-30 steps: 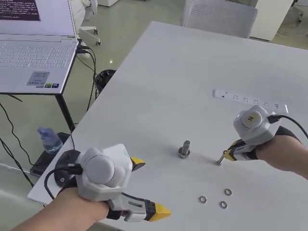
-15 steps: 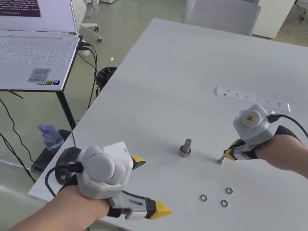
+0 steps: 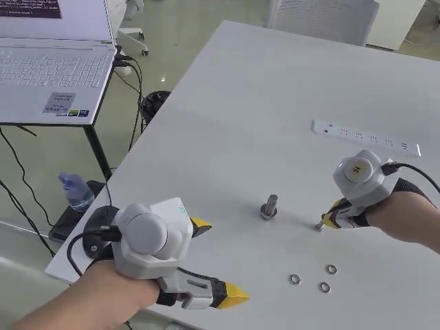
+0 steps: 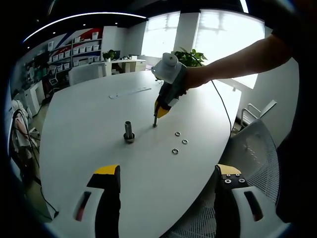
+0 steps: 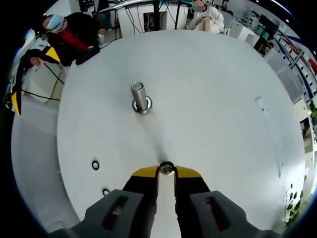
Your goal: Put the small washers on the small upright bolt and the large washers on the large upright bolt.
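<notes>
Small bolt (image 5: pixel 166 167): upright on table (image 3: pixel 275 103), pinched in the near-closed jaws of R gripper (image 3: pixel 323 223). L gripper (image 4: pixel 166 171): jaws wide, nothing held. Three washers (image 3: pixel 324 287): flat (sizes unclear), ahead of L jaws. Large bolt (image 3: pixel 269 206): upright, just beyond.

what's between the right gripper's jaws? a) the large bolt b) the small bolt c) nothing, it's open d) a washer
b: the right gripper has its yellow tips shut around the small bolt, while the large bolt stands free and the washers lie loose on the table.
</notes>
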The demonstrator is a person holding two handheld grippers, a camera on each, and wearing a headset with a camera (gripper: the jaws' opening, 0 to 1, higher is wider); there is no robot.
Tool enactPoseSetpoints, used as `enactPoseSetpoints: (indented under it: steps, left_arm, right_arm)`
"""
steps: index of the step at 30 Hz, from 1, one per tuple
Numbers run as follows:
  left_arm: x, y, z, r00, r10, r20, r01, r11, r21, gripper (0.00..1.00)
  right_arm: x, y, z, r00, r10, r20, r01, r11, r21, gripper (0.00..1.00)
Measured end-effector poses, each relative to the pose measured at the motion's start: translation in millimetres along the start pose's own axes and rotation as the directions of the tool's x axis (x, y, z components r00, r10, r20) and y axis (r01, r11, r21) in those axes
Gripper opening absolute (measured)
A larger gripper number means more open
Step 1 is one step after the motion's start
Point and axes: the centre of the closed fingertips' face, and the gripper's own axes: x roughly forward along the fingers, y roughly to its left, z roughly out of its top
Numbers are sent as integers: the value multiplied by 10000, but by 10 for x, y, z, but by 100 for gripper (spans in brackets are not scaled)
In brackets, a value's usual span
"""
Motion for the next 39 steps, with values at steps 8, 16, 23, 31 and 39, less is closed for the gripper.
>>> enactPoseSetpoints:
  steps: [8, 16, 23, 31, 39]
  left_arm:
    - [-13, 13, 21, 9999, 32, 96, -32, 10000, -21, 77]
    - [-21, 27, -17, 10000, 50, 9, -50, 10000, -80, 77]
    - [-6, 39, -42, 10000, 32, -43, -33, 9999, -127, 77]
    - [4, 67, -28, 10000, 21, -52, -21, 10000, -90, 77]
    - [-6, 69, -40, 10000, 33, -57, -33, 9999, -117, 76]
  right_arm:
    - [81, 19, -23, 9999, 45, -95, -45, 10000, -24, 12]
    - [159, 8, -26, 9998, 74, -167, -75, 10000, -37, 12]
    - [224, 2, -33, 9993, 148, -330, -154, 9997, -203, 12]
    - [288, 11, -60, 9988, 210, -453, -219, 9996, -197, 13]
    - [351, 14, -111, 9978, 259, -618, -277, 9992, -272, 13]
